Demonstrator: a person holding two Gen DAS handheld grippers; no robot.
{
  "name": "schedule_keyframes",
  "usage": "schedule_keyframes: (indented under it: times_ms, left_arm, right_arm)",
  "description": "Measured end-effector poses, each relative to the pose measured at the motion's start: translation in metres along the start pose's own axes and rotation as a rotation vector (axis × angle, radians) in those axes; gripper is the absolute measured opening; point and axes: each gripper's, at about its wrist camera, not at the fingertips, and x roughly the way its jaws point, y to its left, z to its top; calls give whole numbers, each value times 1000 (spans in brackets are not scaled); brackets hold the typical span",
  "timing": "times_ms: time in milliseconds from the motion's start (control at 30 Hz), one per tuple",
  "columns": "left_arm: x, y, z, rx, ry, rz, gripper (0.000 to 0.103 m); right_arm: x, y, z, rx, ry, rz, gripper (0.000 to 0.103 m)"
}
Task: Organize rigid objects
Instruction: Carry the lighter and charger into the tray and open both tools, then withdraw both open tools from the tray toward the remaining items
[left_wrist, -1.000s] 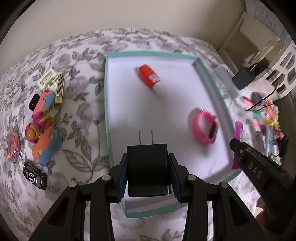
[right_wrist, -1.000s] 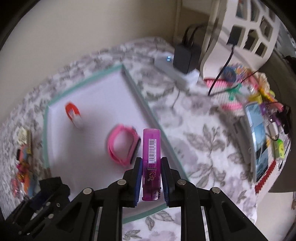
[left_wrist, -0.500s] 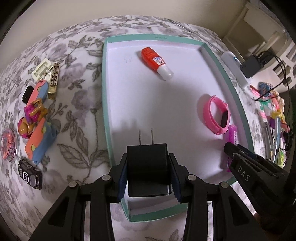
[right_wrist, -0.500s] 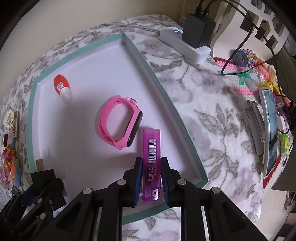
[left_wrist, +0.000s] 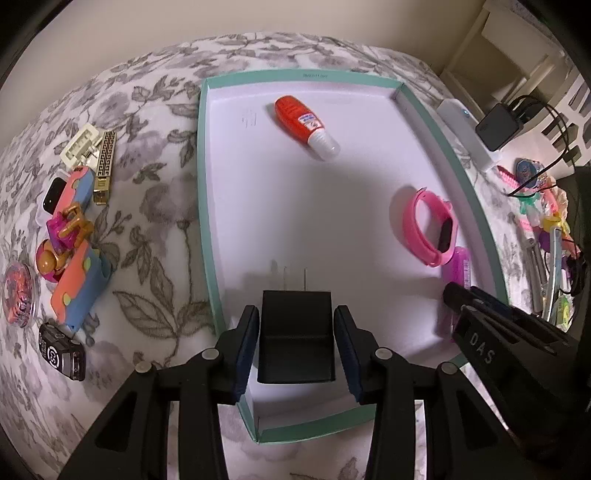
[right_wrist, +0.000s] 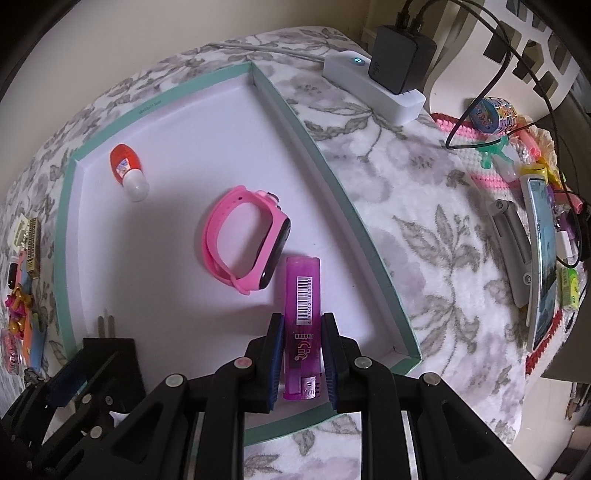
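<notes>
Both tools are down over the teal-rimmed tray (left_wrist: 205, 206), which sits on a floral blanket (left_wrist: 155, 184). The left hand-held gripper (left_wrist: 295, 339) is pinching a black plug adapter (left_wrist: 295, 334), prongs pointing into the tray, at the tray's near end. The right hand-held gripper (right_wrist: 301, 358) is clamped on a purple lighter (right_wrist: 302, 317), barcode side up, low over the tray floor by its right wall. The pink smartwatch (right_wrist: 245, 240) lies inside the tray just left of the lighter's tip, touching or nearly so. An orange bottle with a white cap (left_wrist: 304, 125) lies at the tray's far end. A bunch of small toys (left_wrist: 70, 251) sits on the blanket left of the tray, and a white power strip (right_wrist: 373, 86) off its far right corner.
</notes>
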Motion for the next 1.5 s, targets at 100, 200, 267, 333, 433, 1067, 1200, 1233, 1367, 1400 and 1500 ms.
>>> schedule_keyframes:
  times_ms: [100, 200, 267, 333, 433, 1067, 1200, 1233, 1367, 1400, 1500]
  left_arm:
    - [-2, 0, 1, 2, -5, -2, 44]
    - [-6, -3, 2, 0, -10, 1, 44]
    - [-9, -3, 4, -12, -16, -3, 51]
    - [-10, -1, 4, -23, -24, -3, 54]
    - [-10, 1, 4, -36, -37, -1, 54]
    - [-32, 23, 11, -116, -118, 25, 55]
    - [-34, 30, 12, -139, -118, 47, 55]
    - [-34, 33, 12, -147, -118, 53, 55]
    - [-36, 41, 12, -165, -127, 58, 55]
    - [-38, 44, 12, -174, -137, 67, 55]
    - [-41, 52, 13, -204, -146, 75, 64]
  right_arm:
    - [-1, -1, 1, -3, -5, -4, 22]
    - [-5, 0, 1, -6, -15, -2, 22]
    - [-8, 0, 1, -9, -21, -4, 22]
    - [-10, 0, 1, -7, -28, -7, 22]
    - [-15, -2, 3, -2, -36, -8, 22]
    - [-38, -8, 3, 15, -113, -1, 48]
    - [-45, -5, 3, 14, -141, 39, 52]
    - [-47, -3, 3, 12, -151, 49, 53]
    - [-52, 2, 3, -2, -186, 63, 60]
    - [-53, 3, 3, -4, -192, 67, 62]
    - [-54, 3, 2, -4, -200, 74, 65]
